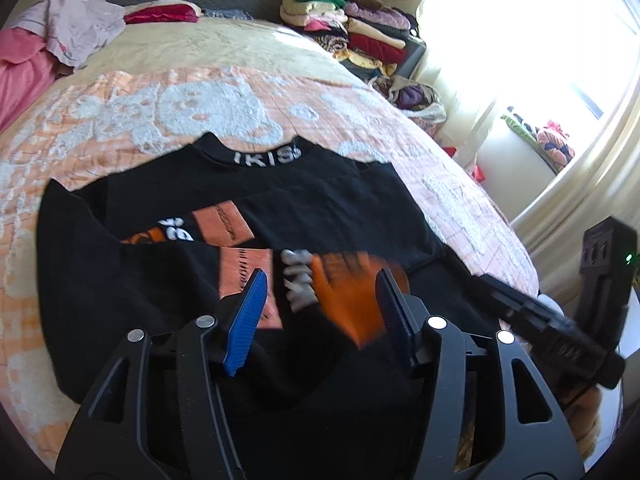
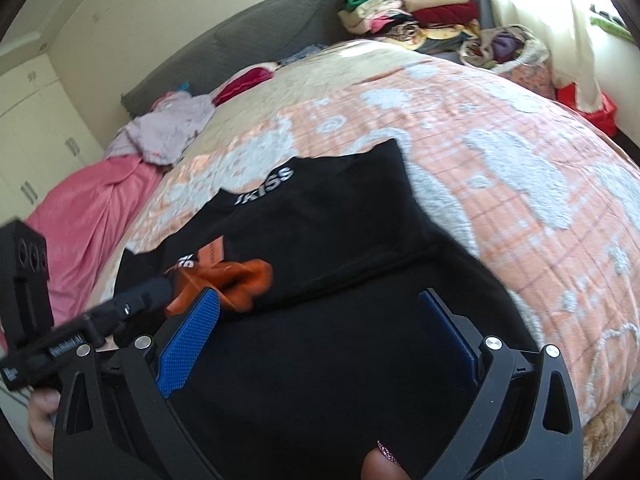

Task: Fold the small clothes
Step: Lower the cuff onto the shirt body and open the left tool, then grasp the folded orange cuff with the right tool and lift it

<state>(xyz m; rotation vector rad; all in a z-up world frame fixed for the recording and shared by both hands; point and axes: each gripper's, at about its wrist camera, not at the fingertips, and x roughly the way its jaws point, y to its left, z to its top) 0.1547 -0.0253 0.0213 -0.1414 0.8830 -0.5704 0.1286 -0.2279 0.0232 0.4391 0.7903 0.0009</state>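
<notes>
A small black shirt (image 1: 320, 196) with an orange print and white letters on its collar lies on the bed, its sides folded inward. It also shows in the right wrist view (image 2: 328, 216). My left gripper (image 1: 320, 280) is open, its blue pads apart just above the shirt's lower half, over the orange print. My right gripper (image 2: 320, 300) is open too, over the shirt's black lower part. The right gripper also appears at the right edge of the left wrist view (image 1: 560, 320), and the left gripper at the left of the right wrist view (image 2: 132, 300).
The bed has an orange and white blanket (image 1: 200, 100). Pink and lilac clothes (image 1: 60, 32) lie heaped at the far left. Stacks of folded clothes (image 1: 352, 24) sit beyond the bed by a bright window. A basket of clothes (image 1: 416, 100) stands nearby.
</notes>
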